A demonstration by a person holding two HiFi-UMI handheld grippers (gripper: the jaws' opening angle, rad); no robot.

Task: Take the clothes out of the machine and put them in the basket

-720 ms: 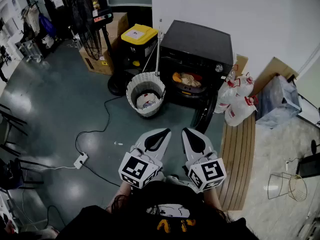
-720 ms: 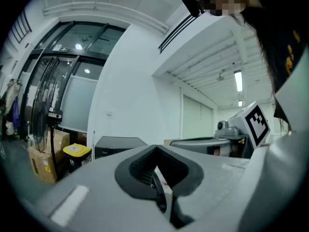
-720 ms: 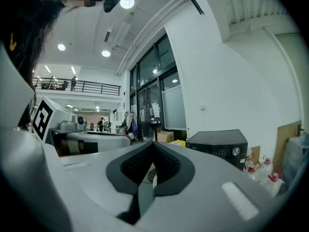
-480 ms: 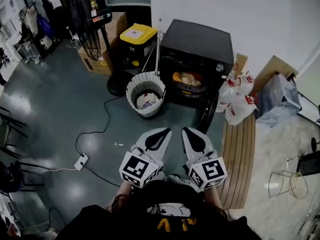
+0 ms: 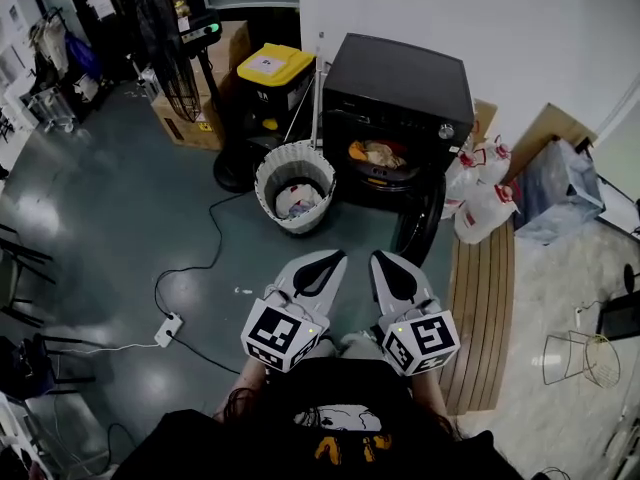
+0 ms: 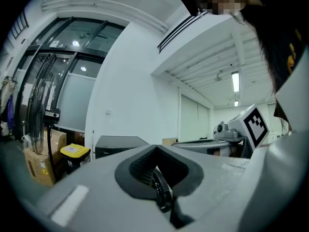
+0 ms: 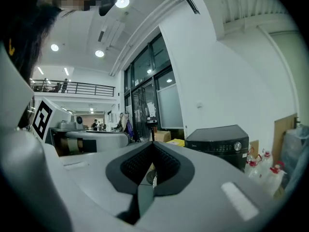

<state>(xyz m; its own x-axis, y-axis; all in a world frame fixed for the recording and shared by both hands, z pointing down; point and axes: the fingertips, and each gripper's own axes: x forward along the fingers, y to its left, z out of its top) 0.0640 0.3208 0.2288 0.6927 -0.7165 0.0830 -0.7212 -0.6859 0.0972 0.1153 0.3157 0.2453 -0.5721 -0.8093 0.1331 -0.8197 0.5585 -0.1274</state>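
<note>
The black machine (image 5: 398, 88) sits a shade nearer than a moment ago, so the person seems to be approaching. The basket (image 5: 268, 200) stands just beside it. Clothes (image 5: 378, 155) still lie in the drum. The left claw (image 5: 330, 260) and right claw (image 5: 383, 258) are clenched, empty.

Brightness: head view is looking dim; gripper views are showing brighter.
Source: ceiling lights (image 7: 121, 1) are shining overhead.
Glare: floor (image 5: 45, 208) is reflecting pale patches, left.
Shadow: machine (image 5: 398, 93) is losing detail.
Edges: gripper views are bulging, corners going black.
</note>
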